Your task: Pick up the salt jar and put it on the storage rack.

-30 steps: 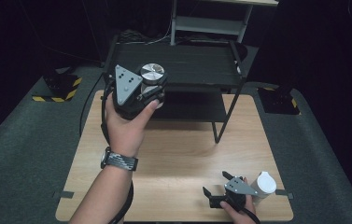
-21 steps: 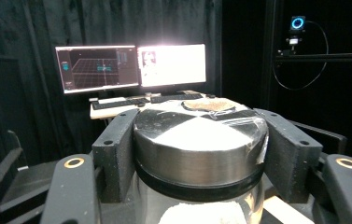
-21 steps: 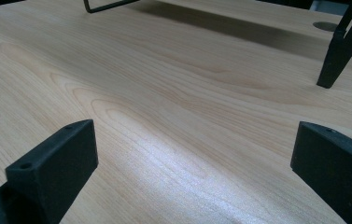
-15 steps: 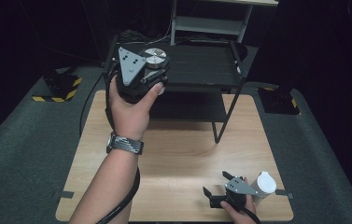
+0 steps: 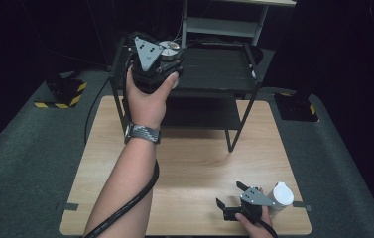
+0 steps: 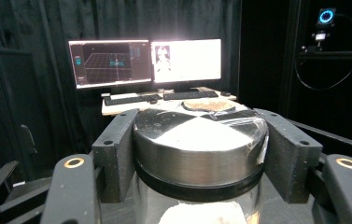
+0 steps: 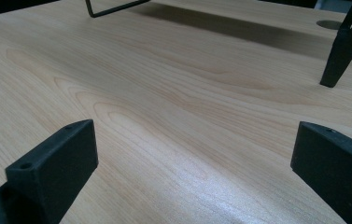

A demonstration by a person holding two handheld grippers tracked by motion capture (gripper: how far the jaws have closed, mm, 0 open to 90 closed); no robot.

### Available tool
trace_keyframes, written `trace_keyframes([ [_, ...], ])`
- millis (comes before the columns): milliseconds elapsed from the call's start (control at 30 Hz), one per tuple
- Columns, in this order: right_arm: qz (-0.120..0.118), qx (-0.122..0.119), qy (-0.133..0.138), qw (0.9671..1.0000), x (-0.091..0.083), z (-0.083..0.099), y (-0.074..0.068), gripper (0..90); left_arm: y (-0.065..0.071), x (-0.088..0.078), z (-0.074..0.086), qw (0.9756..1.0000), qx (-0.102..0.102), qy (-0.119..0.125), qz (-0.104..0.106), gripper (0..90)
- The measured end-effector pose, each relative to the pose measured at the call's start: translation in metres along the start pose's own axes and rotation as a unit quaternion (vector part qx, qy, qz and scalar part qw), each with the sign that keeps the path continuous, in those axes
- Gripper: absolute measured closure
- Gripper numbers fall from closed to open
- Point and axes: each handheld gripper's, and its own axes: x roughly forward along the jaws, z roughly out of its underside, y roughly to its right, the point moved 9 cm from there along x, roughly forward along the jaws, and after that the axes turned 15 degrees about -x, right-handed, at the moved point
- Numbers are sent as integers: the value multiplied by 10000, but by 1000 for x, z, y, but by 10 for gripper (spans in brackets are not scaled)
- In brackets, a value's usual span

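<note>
A clear jar with a round silver metal lid [image 6: 197, 135] is clamped between the two black pads of my left gripper [image 5: 167, 55], which is shut on it just below the lid. White powder shows inside the glass. In the high view the jar [image 5: 170, 47] hangs at the left end of the black rack's top shelf [image 5: 214, 64], with a hand wrapped around the gripper's body. My right gripper [image 5: 230, 195] lies low at the table's front right, jaws wide open over bare wood [image 7: 194, 154] with nothing between them.
A white cup-like container [image 5: 280, 196] stands right beside the right gripper. The two-tier black metal rack stands on the far half of the wooden table [image 5: 194, 158], one leg [image 7: 339, 56] ahead of the right gripper. Monitors [image 6: 145, 60] glow beyond the left gripper.
The left hand has carried the jar farther from the person and to the right, from the rack's left front corner to above its top shelf. The right gripper has stayed put.
</note>
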Motion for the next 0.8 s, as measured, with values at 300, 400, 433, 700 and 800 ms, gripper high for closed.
trace_keyframes([
  [300, -7, -95, 21, 10000, -1, 0, -2, 4, 2, 21, 2, 10000, 43, -16, -57, 350],
  [400, -15, -103, 23, 9999, -1, 0, -2, 4, 2, 26, 4, 10000, 43, -43, -58, 350],
  [433, -21, -96, 24, 9999, 0, 0, -1, 4, 2, 27, 6, 10000, 41, -43, -72, 350],
  [700, -44, -61, 32, 10000, -1, 0, -1, 4, -2, 36, 14, 9999, -84, -61, -115, 349],
  [800, -35, -65, 36, 10000, -1, 0, -1, 4, -3, 36, 14, 9999, -93, -77, -113, 349],
])
